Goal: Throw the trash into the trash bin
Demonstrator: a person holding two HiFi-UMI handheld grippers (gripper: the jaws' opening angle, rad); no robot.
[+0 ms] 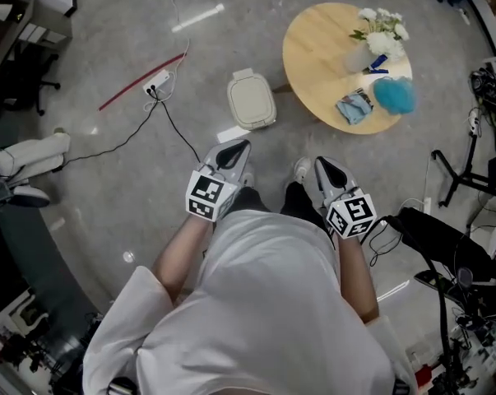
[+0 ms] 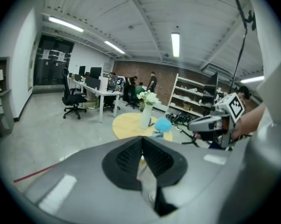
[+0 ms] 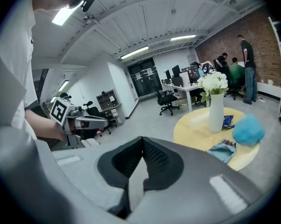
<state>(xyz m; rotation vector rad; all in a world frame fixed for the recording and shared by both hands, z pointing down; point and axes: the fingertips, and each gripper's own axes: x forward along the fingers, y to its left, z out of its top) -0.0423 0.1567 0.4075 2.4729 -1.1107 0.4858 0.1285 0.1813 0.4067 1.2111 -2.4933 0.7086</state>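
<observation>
The white lidded trash bin (image 1: 251,99) stands on the grey floor beside a round wooden table (image 1: 313,56). On the table lie a crumpled light-blue wrapper (image 1: 354,107), a fluffy blue ball (image 1: 393,95) and a small blue packet (image 1: 377,62), next to a vase of white flowers (image 1: 379,31). My left gripper (image 1: 236,146) is shut and empty, a short way in front of the bin. My right gripper (image 1: 323,164) is shut and empty too, short of the table. The left gripper view (image 2: 141,138) and the right gripper view (image 3: 142,139) both show the pads meeting, with the table (image 3: 196,129) ahead.
A power strip (image 1: 157,81) with black cables and a red strip (image 1: 141,81) lie on the floor at the left. A white paper (image 1: 231,134) lies near the bin. Black stands and gear (image 1: 461,179) crowd the right side. Desks, chairs and people are farther off.
</observation>
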